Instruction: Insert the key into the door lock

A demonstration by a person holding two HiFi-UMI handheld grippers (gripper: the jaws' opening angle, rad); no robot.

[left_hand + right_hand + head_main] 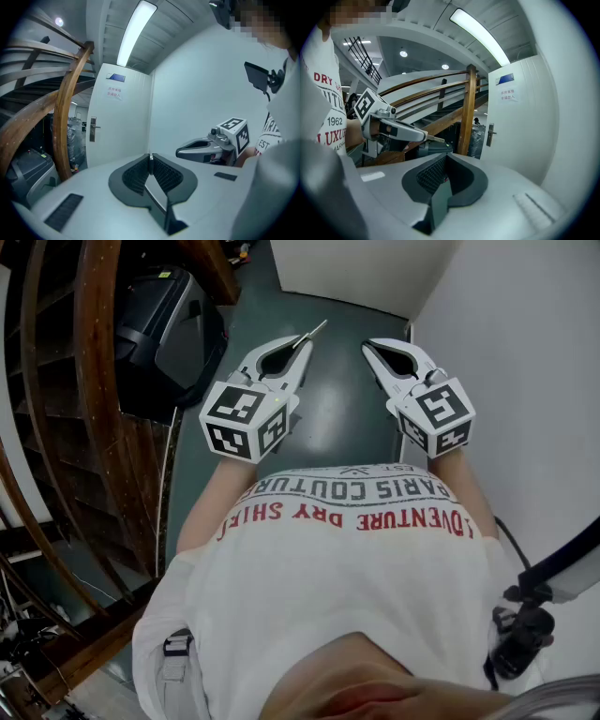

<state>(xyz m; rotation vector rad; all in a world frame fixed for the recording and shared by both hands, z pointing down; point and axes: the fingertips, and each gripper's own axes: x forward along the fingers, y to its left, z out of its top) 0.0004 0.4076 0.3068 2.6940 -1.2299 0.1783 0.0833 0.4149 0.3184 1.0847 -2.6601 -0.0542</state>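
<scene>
Left gripper (300, 343): jaws pressed together on the key (315, 331). Only the flat head sits between the pads. The blade projects forward past the tips, and I judge it is held this way so that it can lead into the keyhole with the jaws clear of the door.

Right gripper (372, 347): jaws closed against each other with nothing between them. It is held level beside the left one, apart from it. I judge it is kept free, perhaps to work the handle or steady the door.

Door (123, 117): white and closed, straight ahead of both grippers but well apart from them. The lock (93, 129) is a metal plate with a lever handle, on the door's left edge in the left gripper view. The keyhole is too small to make out. A sign (114, 92) is fixed high on the door.

Position of the key: in the left jaws, in the air, pointed roughly at the door and not near the lock. The approach has not yet been made.

A curved wooden rail (65, 108) stands to the left of the path — a possible snag for the left arm.

Count: two grippers, one key, one door, one lock, one sign.
</scene>
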